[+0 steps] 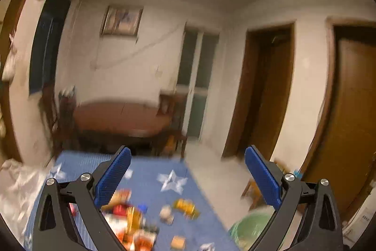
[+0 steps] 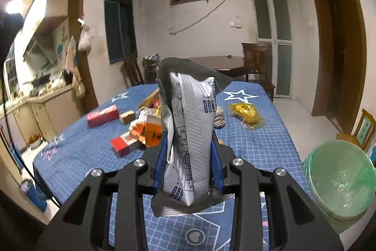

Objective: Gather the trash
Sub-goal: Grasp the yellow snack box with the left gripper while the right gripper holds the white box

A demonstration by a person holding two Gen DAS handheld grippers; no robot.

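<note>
Silver wrapper (image 2: 188, 133) upright, crumpled; other trash (image 2: 145, 126) on blue tbl.

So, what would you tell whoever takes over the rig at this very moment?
Right gripper: shut on a silver foil wrapper, held above the blue tablecloth.
Left gripper: open, empty, above the table.
Green-lined trash bin: beside the table, on the right of the right wrist view.
Left: drop the wrapper in the bin, then collect the yellow wrapper, red boxes and other litter.

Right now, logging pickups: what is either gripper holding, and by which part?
The right gripper pinches a silver foil wrapper by its lower half; the left gripper holds nothing.
</note>
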